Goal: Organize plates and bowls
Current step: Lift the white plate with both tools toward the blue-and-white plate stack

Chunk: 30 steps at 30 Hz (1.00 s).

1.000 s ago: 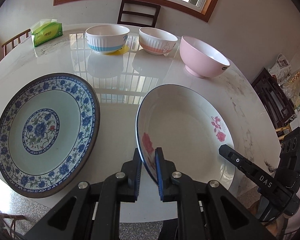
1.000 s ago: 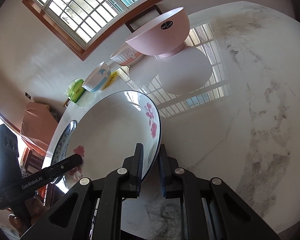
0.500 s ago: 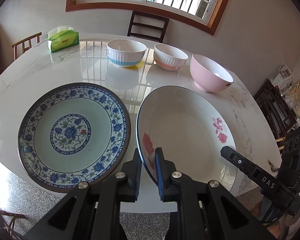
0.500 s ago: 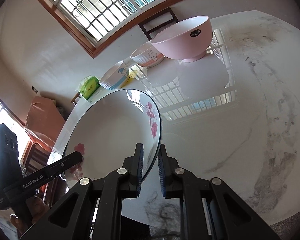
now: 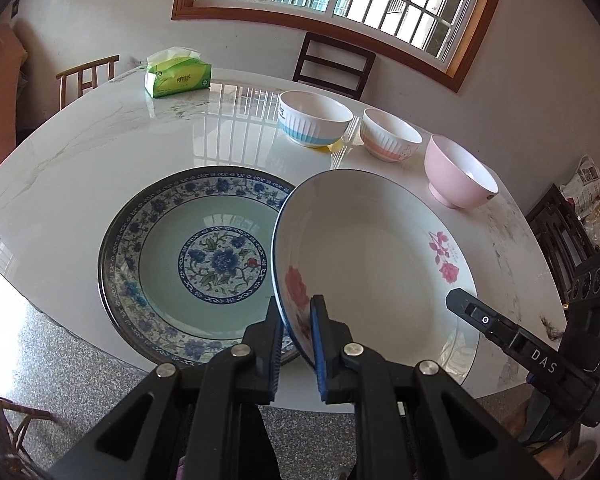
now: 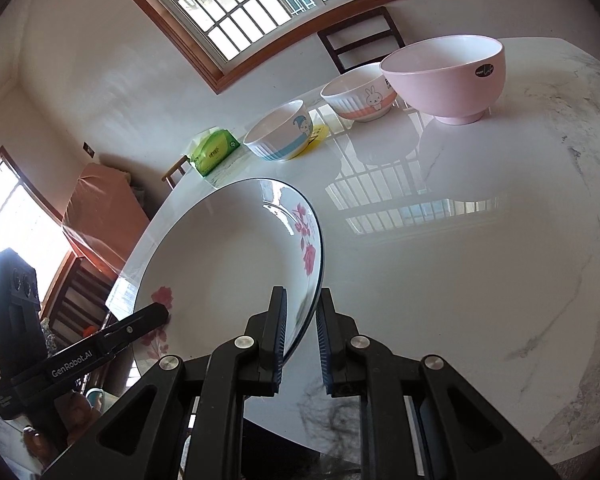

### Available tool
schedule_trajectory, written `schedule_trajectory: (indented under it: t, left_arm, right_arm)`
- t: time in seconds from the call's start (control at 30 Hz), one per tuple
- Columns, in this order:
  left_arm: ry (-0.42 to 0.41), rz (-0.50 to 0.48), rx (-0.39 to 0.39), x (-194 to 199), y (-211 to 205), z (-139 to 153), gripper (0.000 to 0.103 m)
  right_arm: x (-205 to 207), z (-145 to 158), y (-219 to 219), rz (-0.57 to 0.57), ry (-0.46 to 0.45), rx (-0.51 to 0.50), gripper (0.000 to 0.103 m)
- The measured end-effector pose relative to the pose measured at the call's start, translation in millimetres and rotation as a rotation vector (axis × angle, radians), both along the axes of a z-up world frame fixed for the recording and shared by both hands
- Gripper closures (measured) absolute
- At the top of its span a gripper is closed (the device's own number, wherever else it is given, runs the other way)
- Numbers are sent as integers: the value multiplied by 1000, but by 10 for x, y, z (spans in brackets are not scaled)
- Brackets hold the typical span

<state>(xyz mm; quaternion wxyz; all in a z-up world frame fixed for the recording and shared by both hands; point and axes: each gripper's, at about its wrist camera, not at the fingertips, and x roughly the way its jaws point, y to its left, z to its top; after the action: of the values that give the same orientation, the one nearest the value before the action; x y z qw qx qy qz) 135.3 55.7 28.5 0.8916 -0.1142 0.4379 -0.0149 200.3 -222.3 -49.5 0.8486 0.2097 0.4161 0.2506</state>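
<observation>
Between both tongs, the left gripper and right gripper each pinch the white plate's rim, lifted and hiding the blue plate's right edge.

The glossy white marble tabletop carries a blue-patterned plate, a green tissue pack, and a row of bowls: blue-banded bowl, orange-banded rabbit bowl, pink bowl.
</observation>
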Motion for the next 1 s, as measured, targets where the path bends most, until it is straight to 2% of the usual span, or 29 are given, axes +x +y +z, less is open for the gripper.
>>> schedule_trajectory:
  t: [0.43, 1.0]
  left_arm:
    - [2, 94, -8, -145, 447, -9, 89]
    - [17, 168, -15, -124, 794, -106, 88]
  right_arm:
    - [23, 70, 479, 91, -13, -30, 87]
    - [129, 82, 933, 161, -15, -79, 87]
